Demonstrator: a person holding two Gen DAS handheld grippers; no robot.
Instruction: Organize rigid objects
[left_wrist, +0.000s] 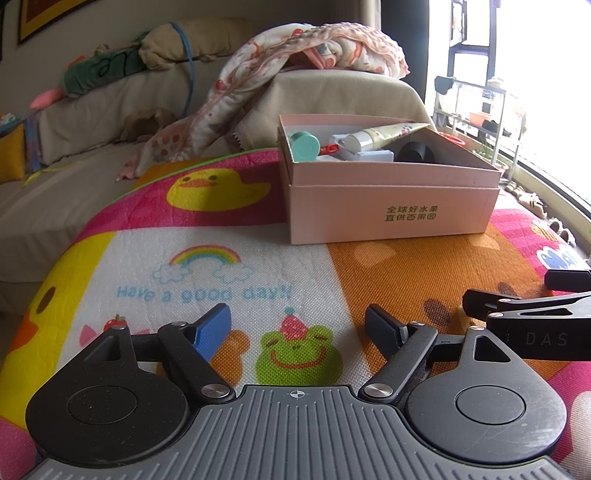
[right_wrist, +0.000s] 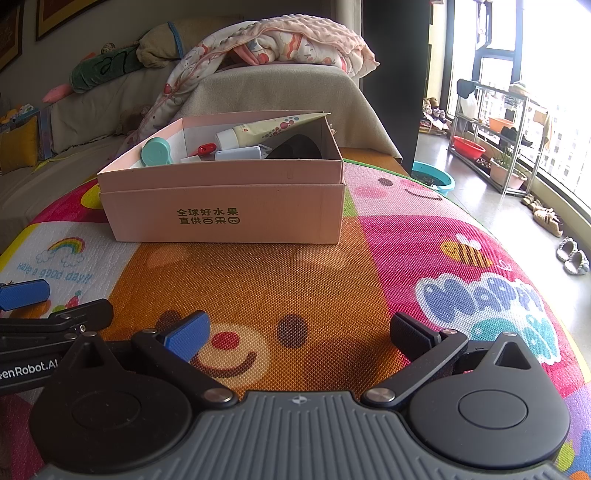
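the left tongs (left_wrist: 297, 325) and right tongs (right_wrist: 301, 332) are seen nearest, both spread wide and empty, held low over the patterned mat (right_wrist: 332, 280). the pink box (right_wrist: 225, 206) sits well ahead on the mat, already holding a teal jar (right_wrist: 157, 152), a cream tube (right_wrist: 266, 129) and other items. the tube is propped on the rim; it could be tipped out if the box is nudged.

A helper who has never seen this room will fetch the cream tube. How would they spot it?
Find the pink cardboard box on the colourful play mat. Inside, the tube leans against the back right corner, white cap lowest. It alone is long, pale and dotted, unlike the round teal container beside it.
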